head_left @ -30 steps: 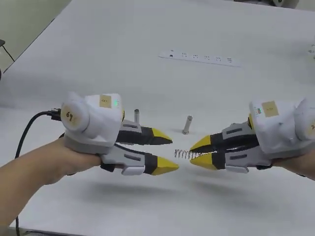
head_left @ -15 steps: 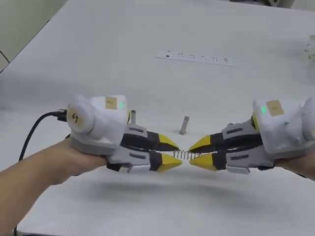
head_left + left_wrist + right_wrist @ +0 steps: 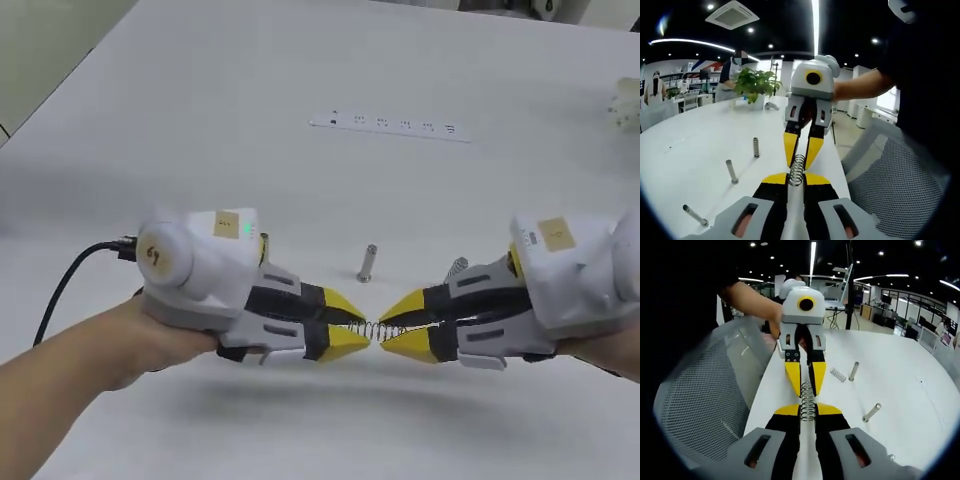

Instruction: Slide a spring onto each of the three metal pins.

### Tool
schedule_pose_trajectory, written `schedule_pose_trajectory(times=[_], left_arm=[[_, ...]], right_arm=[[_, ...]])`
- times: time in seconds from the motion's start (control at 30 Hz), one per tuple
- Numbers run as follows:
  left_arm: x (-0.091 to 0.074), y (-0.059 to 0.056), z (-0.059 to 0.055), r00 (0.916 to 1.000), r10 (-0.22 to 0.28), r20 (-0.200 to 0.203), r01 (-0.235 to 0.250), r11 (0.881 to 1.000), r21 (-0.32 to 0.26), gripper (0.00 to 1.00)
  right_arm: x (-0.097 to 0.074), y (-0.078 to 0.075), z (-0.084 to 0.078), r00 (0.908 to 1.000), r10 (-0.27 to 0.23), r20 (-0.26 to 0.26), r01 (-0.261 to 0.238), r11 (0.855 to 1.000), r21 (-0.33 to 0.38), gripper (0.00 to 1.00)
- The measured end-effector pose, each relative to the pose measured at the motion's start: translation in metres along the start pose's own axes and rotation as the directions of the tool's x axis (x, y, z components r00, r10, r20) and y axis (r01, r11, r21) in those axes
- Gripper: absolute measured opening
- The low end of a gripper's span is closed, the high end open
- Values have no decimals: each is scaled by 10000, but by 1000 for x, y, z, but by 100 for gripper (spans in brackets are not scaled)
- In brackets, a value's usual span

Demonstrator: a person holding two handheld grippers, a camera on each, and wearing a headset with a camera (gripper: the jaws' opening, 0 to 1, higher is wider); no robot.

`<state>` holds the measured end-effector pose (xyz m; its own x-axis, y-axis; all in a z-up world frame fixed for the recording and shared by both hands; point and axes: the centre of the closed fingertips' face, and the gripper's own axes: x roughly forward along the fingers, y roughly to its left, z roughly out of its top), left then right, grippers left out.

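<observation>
White workbench [image 3: 250, 90], power strip [image 3: 390, 125], spring [image 3: 368, 327], office ceiling lights [image 3: 812, 255]

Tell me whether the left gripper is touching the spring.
Touching. The left gripper view shows the left gripper pinching one end of the spring between its yellow-tipped jaws.

A wide white table [image 3: 300, 60] spreads across the head view. A long white power strip [image 3: 388, 125] lies flat near its far side. In the left gripper view, a leafy green potted plant [image 3: 756, 86] stands at the far end of the table, with a person in a dark top [image 3: 731, 75] standing close by it. Overhead are a square ceiling vent [image 3: 731, 14], bright strip lights [image 3: 815, 20] and small round spotlights. A grey mesh office chair [image 3: 705, 385] sits just beside the table's edge in both gripper views.
</observation>
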<state>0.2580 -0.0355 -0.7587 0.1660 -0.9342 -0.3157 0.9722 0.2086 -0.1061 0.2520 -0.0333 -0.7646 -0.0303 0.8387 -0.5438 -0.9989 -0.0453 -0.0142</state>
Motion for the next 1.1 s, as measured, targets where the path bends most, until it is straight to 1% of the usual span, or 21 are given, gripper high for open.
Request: schedule_pose_trajectory(times=[0.23, 0.4, 0.57, 0.63, 0.83, 0.97, 1.1], left_arm=[[-3, 1, 2, 9999, -25, 102, 25, 10000, -65, 2], [-4, -2, 2, 9999, -106, 95, 108, 9998, -144, 2], [-4, -4, 2, 9998, -157, 82, 159, 9996, -227, 2], [-4, -5, 2, 9998, -174, 87, 176, 9996, -236, 2], [-4, -7, 2, 9997, -235, 66, 237, 9994, -262, 2], [-5, -6, 3, 9997, -210, 101, 213, 9994, -286, 2], [-7, -6, 4, 9996, -228, 143, 232, 9992, -318, 2]], right_arm=[[-1, -1, 3, 9997, -80, 217, 76, 9998, 199, 8], [0, 2, 3, 9995, -116, 294, 103, 9990, 439, 8], [0, 0, 4, 9986, -337, 405, 301, 9959, 849, 10], [-1, 1, 4, 9983, -362, 458, 323, 9960, 839, 10], [-1, 2, 3, 9981, -407, 458, 363, 9950, 934, 10], [-2, 3, 1, 9983, -413, 405, 368, 9937, 1058, 12], [-3, 3, -1, 9982, -458, 395, 411, 9926, 1142, 12]])
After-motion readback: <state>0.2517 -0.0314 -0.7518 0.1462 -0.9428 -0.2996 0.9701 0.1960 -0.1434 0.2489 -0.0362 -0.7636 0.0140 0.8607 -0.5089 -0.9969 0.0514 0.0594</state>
